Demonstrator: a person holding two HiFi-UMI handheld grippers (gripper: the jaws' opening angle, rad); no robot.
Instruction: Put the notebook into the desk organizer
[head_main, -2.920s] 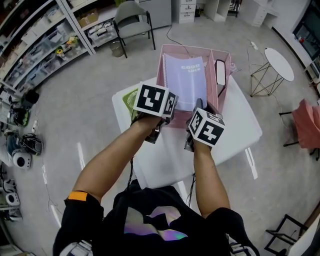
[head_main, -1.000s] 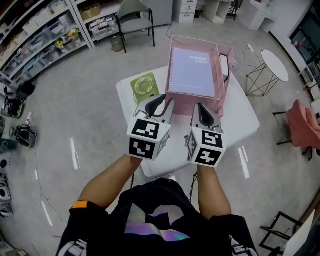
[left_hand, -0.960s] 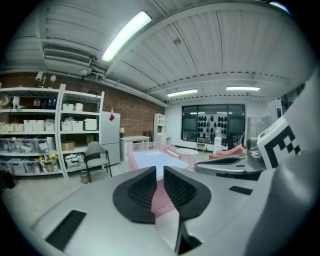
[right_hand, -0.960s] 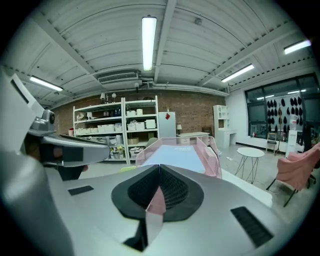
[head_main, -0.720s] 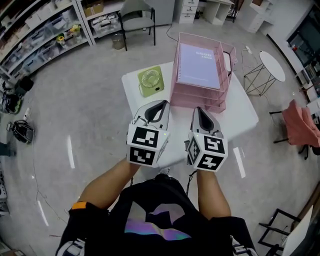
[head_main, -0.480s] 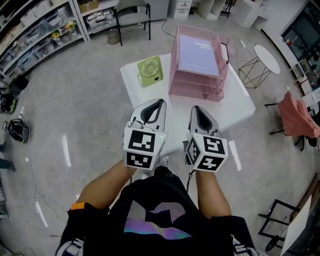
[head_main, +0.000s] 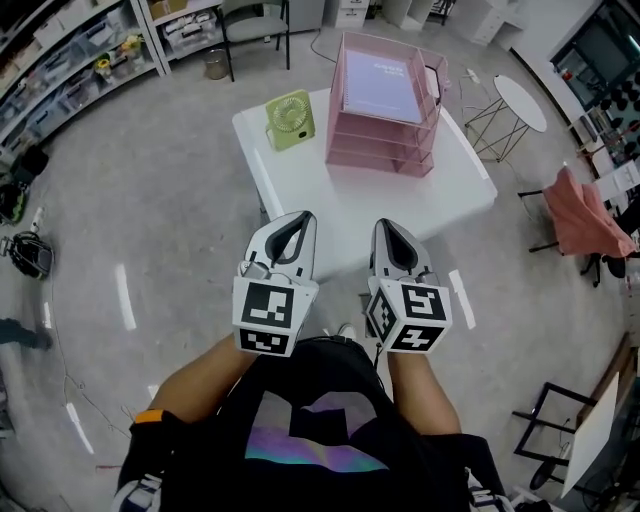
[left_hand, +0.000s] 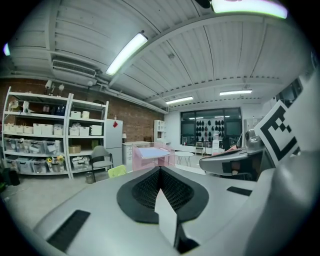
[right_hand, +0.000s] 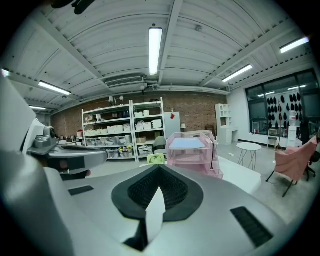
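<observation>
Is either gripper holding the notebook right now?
No, the notebook lies in the top tray of the organizer, while the left gripper and right gripper are shut empty.

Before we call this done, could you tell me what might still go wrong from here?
The notebook lies in the top tray of the desk organizer, which stands toward the far side of the table; a bump to the table could shift it. The green fan stands close beside the organizer, so reaching back in might knock the fan over.

Lab/workshop space: stocked storage shelves (right_hand: 122, 132), brick wall (right_hand: 195, 116), strip lights (right_hand: 155, 47) & concrete floor (head_main: 170, 200).
</observation>
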